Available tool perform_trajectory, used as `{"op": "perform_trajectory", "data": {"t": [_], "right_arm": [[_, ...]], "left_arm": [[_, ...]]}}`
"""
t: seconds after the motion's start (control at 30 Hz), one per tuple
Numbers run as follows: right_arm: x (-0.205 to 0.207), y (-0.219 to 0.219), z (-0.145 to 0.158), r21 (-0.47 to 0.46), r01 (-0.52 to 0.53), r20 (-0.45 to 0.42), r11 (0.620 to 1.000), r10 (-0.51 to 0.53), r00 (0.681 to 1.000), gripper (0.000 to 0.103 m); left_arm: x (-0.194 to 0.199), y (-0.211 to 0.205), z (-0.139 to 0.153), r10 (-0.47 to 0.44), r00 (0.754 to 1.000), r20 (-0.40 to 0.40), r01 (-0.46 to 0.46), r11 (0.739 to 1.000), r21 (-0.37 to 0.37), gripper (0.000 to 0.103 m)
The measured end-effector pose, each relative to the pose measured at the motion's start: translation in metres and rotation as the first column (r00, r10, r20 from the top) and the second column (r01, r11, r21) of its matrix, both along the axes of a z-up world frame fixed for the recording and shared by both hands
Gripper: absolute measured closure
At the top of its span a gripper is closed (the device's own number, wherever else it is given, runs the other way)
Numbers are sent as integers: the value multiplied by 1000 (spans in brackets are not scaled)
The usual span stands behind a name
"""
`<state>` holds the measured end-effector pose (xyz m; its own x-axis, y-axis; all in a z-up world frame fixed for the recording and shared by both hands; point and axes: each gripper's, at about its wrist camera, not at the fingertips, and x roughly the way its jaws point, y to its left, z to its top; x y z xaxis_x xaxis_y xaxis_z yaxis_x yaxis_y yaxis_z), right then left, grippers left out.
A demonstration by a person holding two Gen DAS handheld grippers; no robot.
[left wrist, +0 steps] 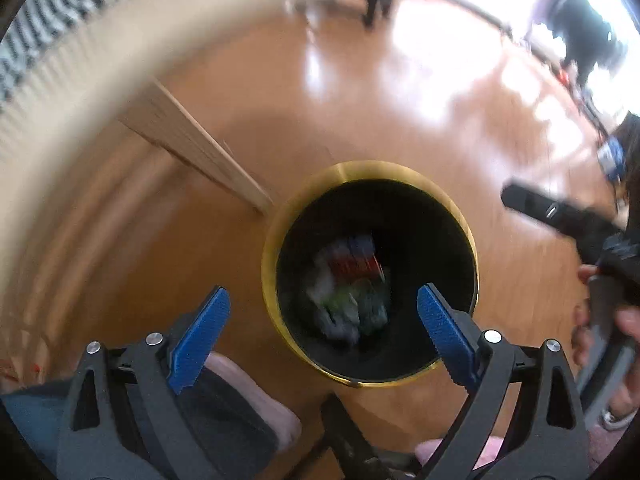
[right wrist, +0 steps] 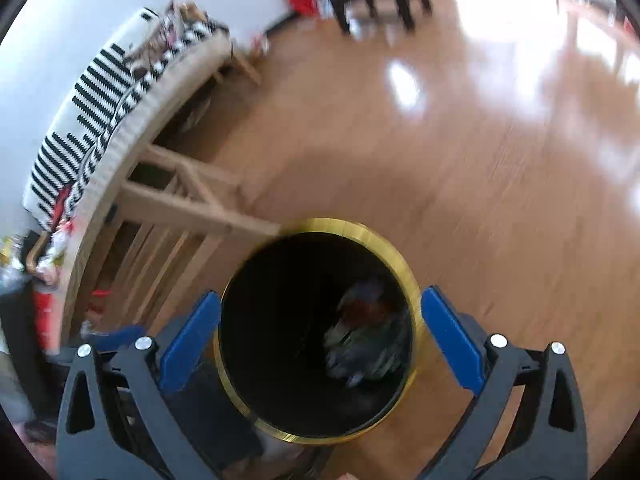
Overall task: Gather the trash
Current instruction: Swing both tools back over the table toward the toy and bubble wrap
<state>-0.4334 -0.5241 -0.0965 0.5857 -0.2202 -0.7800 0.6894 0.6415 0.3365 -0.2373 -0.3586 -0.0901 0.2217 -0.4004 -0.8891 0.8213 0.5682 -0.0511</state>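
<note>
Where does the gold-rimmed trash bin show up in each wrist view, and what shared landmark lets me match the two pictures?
Left wrist view: gold-rimmed trash bin sits lower centre, seen from above, mostly between the open blue pads, crumpled trash inside.
Right wrist view: the bin sits bottom centre, filling the gap between the open pads; the trash lies at its right side.
Shared landmark: the pale wooden table leg meeting the bin's upper-left rim.

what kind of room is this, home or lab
Probably a lived-in home room, though that is a guess: a shiny wooden floor, a gold-rimmed trash bin with crumpled wrappers inside, and a light wooden table under a black-and-white striped cloth.
</note>
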Motion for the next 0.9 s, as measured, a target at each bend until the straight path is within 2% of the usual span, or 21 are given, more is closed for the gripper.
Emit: {"op": "perform_trajectory", "data": {"t": [0.03, 0.1, 0.17, 0.23, 0.3, 0.37, 0.43, 0.5, 0.57, 0.67, 0.73, 0.8, 0.83, 0.87, 0.9], "right_arm": [[5, 2, 10, -53, 1, -7, 999, -1, 1000, 6], [20, 9, 24, -100, -27, -9, 995, 26, 1000, 6], [42, 19, 37, -126, -81, 0, 989, 82, 997, 6], [69, 36, 49, -149, -149, 8, 978, 152, 988, 6], [106, 62, 58, -163, -244, 5, 956, 248, 969, 6], [136, 87, 63, -176, -322, -14, 930, 325, 946, 6], [170, 116, 68, -203, -407, -37, 891, 408, 912, 6], [198, 142, 74, -231, -470, -56, 852, 470, 881, 6], [226, 166, 76, -244, -529, -78, 813, 527, 846, 6], [267, 205, 73, -261, -613, -130, 746, 602, 788, 6], [291, 229, 66, -269, -663, -186, 699, 637, 748, 6], [311, 244, 62, -291, -684, -209, 669, 654, 728, 6], [321, 252, 60, -290, -694, -207, 659, 665, 718, 6], [328, 258, 60, -283, -699, -205, 657, 670, 713, 5], [335, 262, 59, -283, -704, -208, 652, 674, 708, 5]], "left_arm": [[5, 11, 19, 18, 999, 45, -16, 999, -41, 9], [21, 42, 57, 78, 987, 139, -65, 993, -99, 7], [49, 82, 85, 187, 959, 213, -165, 979, -117, 7], [78, 121, 98, 282, 929, 239, -259, 958, -123, 7], [107, 163, 105, 396, 881, 260, -375, 918, -128, 7], [132, 205, 105, 497, 825, 270, -482, 867, -123, 7], [159, 253, 97, 608, 758, 238, -600, 792, -113, 7], [176, 287, 89, 680, 709, 190, -672, 732, -113, 7], [193, 310, 80, 725, 669, 164, -720, 687, -99, 7], [217, 329, 72, 746, 642, 175, -746, 661, -82, 7], [232, 331, 65, 755, 636, 161, -755, 652, -71, 7], [250, 331, 54, 766, 634, 112, -766, 641, -51, 7], [256, 333, 50, 770, 626, 121, -771, 635, -51, 6], [255, 333, 51, 760, 633, 150, -761, 646, -58, 6], [260, 336, 50, 750, 647, 135, -750, 658, -68, 6]]}}
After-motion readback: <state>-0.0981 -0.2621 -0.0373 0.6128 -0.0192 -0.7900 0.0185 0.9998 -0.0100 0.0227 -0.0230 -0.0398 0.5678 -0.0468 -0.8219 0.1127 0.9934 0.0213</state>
